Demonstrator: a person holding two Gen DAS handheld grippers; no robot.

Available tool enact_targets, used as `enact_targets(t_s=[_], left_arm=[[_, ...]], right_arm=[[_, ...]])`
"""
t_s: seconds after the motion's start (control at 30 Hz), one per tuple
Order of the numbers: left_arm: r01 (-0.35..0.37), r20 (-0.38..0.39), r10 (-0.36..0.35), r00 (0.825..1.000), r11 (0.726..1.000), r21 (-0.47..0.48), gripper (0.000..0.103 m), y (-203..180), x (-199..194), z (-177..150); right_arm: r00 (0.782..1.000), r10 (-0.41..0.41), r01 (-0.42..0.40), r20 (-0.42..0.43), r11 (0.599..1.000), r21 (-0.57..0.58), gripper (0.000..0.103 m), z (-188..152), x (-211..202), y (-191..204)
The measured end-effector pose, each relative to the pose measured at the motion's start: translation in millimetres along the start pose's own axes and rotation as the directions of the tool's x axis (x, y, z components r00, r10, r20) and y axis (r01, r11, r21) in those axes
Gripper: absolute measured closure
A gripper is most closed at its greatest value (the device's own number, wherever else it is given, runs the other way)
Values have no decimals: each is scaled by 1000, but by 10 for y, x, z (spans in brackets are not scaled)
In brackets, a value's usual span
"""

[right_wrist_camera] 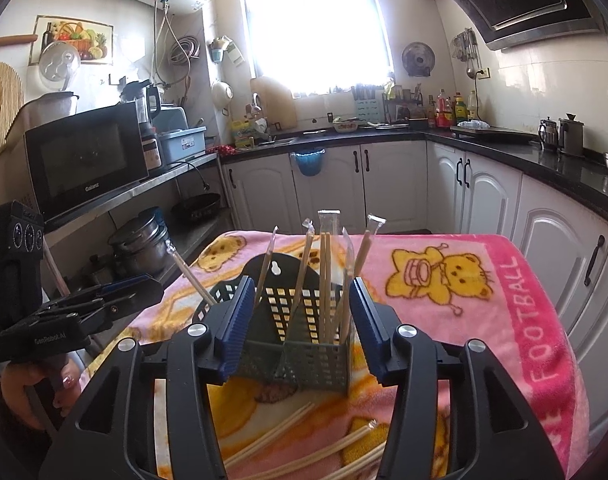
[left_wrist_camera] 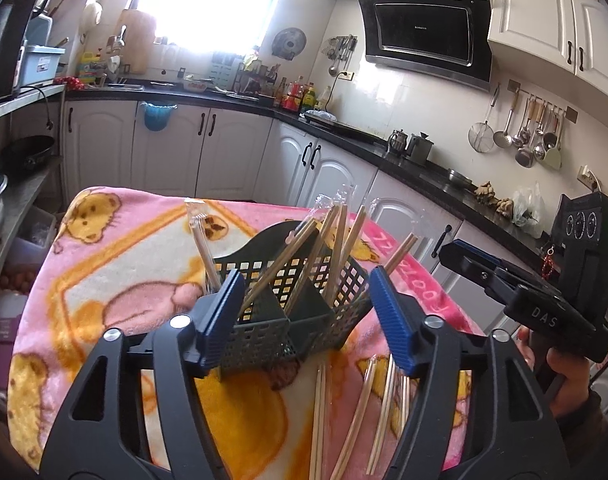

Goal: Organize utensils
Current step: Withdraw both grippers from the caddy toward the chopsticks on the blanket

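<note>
Sorting wrapped wooden chopsticks point(right_wrist_camera: 299, 432) into the dark slotted plastic caddy point(right_wrist_camera: 299, 332): we hold both jaws wide, empty, approaching low.

Sunlit window point(right_wrist_camera: 316, 28) over black counter point(right_wrist_camera: 504, 148), white cabinets point(right_wrist_camera: 392, 184), range hood point(left_wrist_camera: 424, 36), microwave point(right_wrist_camera: 83, 160) on left shelf.

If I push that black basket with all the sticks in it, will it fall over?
Probably it could tip. The basket is thin open mesh, so it likely weighs little, and the chopsticks stand far above its rim and lean outward. It also sits on a soft blanket, which may snag the base rather than let it slide.
</note>
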State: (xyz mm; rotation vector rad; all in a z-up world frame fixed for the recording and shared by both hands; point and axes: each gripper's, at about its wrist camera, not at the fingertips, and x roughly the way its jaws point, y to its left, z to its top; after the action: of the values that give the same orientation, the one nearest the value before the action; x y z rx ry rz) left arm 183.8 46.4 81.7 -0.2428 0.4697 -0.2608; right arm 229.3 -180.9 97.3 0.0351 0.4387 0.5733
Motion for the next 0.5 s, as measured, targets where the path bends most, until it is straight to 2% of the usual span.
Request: enact_targets(t_s=[0.23,0.5], left_arm=[[-7,-14,8,1000,1000,16,30,-57,20,-95],[-12,-50,13,999,1000,29,27,-123,124,-200]], right_arm=[[1000,-11,11,-15,1000,-5,48,-132,-104,-41],[999,-32,32,-36,999,-4,45,-285,-208,-101]])
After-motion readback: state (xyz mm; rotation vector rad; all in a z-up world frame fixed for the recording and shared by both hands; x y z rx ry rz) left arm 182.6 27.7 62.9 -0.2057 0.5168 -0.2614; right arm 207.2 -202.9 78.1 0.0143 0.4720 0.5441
